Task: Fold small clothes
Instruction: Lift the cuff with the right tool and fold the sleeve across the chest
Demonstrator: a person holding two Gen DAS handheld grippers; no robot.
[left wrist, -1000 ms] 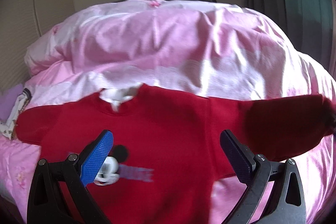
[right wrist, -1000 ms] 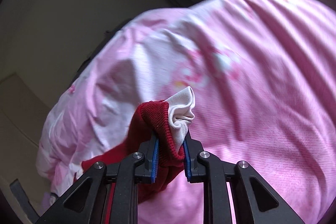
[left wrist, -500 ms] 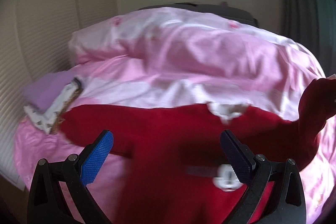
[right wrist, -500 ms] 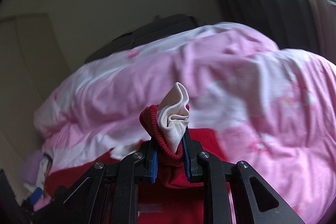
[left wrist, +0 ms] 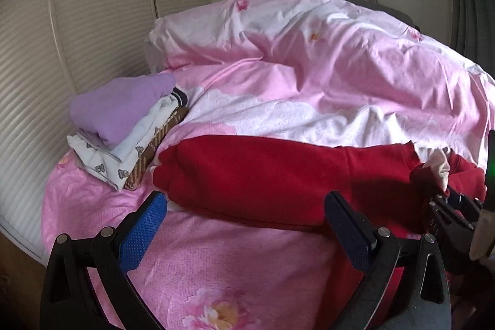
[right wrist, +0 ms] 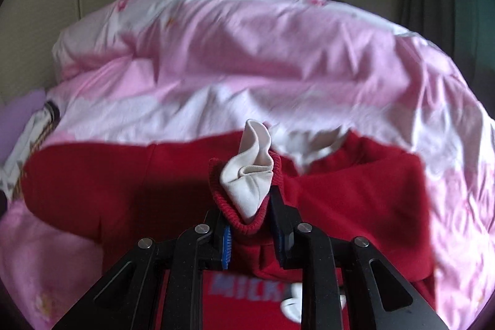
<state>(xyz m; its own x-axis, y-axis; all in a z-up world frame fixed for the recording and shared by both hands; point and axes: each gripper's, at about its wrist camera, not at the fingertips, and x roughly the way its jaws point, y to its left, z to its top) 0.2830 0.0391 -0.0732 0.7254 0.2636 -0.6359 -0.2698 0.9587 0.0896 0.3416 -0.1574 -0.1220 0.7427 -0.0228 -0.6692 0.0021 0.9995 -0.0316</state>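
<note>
Right gripper (right wrist: 250, 232) jaws opening around the red cuff (right wrist: 244, 190); drop it at 12 o'clock across the sweater (left wrist: 263, 175) chest. Left gripper (left wrist: 244, 231) wide, empty; smooth first.

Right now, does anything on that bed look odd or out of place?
Only mid-fold untidiness. The red sweater lies half folded on the rumpled pink duvet, its cuff with white lining bunched between the opening jaws of the right hand-held gripper. The folded pile beside it looks neat.
</note>
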